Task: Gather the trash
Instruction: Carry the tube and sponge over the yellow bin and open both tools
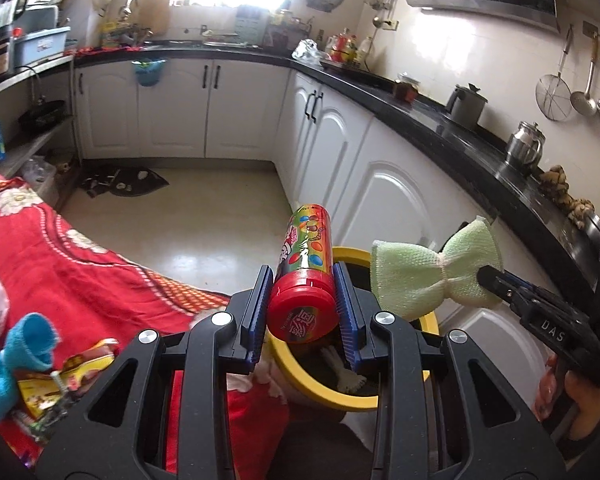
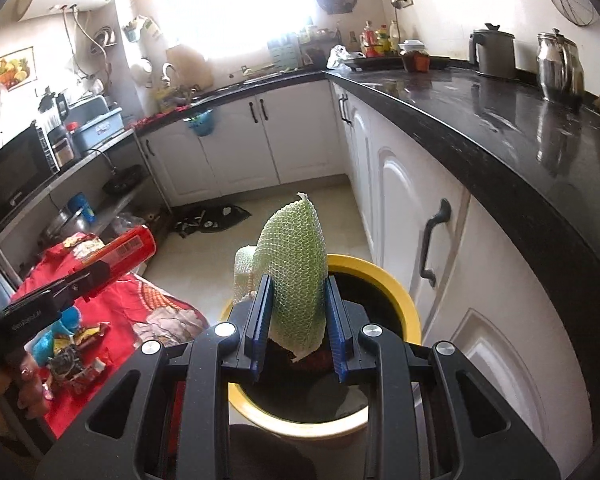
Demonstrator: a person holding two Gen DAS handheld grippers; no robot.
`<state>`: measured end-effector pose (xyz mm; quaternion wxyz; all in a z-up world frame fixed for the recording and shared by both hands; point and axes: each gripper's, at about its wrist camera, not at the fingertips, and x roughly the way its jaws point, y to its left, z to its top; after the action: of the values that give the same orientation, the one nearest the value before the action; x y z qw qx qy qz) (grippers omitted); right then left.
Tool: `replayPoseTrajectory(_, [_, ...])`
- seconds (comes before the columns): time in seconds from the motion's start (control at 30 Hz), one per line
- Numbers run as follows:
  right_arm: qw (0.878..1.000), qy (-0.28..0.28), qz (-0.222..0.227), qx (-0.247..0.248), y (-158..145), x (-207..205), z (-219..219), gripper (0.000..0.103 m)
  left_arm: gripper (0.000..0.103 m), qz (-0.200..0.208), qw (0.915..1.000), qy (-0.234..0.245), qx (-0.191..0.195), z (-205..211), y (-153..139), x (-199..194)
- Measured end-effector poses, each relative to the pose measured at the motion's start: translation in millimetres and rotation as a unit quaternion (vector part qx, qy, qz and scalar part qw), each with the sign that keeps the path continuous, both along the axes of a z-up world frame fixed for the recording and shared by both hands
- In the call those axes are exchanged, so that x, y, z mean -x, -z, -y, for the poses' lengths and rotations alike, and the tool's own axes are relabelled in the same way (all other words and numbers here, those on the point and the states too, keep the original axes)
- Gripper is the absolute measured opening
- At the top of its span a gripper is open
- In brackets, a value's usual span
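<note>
My left gripper [image 1: 303, 304] is shut on a red candy tube [image 1: 306, 272] with a colourful label and holds it over the yellow-rimmed trash bin [image 1: 432, 322]. My right gripper [image 2: 298, 316] is shut on a light green mesh scrubber [image 2: 296, 268] above the same bin [image 2: 400, 292]. The scrubber also shows in the left wrist view [image 1: 432, 276], pinched by the right gripper [image 1: 488, 280]. The tube shows in the right wrist view [image 2: 130, 250], in the left gripper [image 2: 100, 272].
A table with a red floral cloth [image 1: 60, 264] stands to the left and carries a blue cloth [image 1: 16, 356] and snack wrappers [image 1: 72, 376]. White cabinets [image 2: 420, 208] under a black counter [image 2: 500, 120] run along the right. A dark mat [image 1: 124, 180] lies on the floor.
</note>
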<state>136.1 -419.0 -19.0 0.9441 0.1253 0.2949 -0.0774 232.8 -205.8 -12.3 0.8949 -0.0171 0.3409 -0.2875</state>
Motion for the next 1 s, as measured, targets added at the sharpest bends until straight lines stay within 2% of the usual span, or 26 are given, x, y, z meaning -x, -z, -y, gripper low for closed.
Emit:
replayPoseTrajectory(0.5, [0.999,0.018,-0.039,-0.022,24,-7,17,0.026,0.024,-0.034,0.9987,0.038,-0.010,46,32,-12])
replayPoseTrajectory(0.6, [0.998,0.023,-0.047,-0.026,31,-10,19,0.029,0.025,-0.040,0.9982,0.045,-0.008,52,37,-15])
replayPoseTrajectory(0.63, [0.998,0.027,-0.053,-0.029,33,-11,21,0.037,0.025,-0.043,0.9980,0.046,-0.007,54,39,-16])
replayPoseTrajectory(0.67, [0.997,0.032,-0.057,-0.030,36,-10,21,0.045,0.033,-0.048,0.9977,0.048,-0.007,56,41,-17])
replayPoseTrajectory(0.7, [0.997,0.039,-0.057,-0.033,37,-9,22,0.060,0.042,-0.050,0.9976,0.048,-0.005,56,42,-18])
replayPoseTrajectory(0.73, [0.997,0.042,-0.055,-0.039,38,-8,23,0.062,0.056,-0.051,0.9977,0.044,-0.005,55,43,-18])
replayPoseTrajectory(0.8, [0.996,0.043,-0.060,-0.040,40,-8,23,0.062,0.060,-0.056,0.9977,0.037,-0.011,54,47,-20])
replayPoseTrajectory(0.87, [0.996,0.046,-0.061,-0.041,41,-7,25,0.062,0.068,-0.061,0.9977,0.028,-0.015,51,49,-21])
replayPoseTrajectory(1.0, [0.996,0.048,-0.060,-0.037,40,-5,25,0.062,0.076,-0.052,0.9983,0.014,-0.024,42,47,-20])
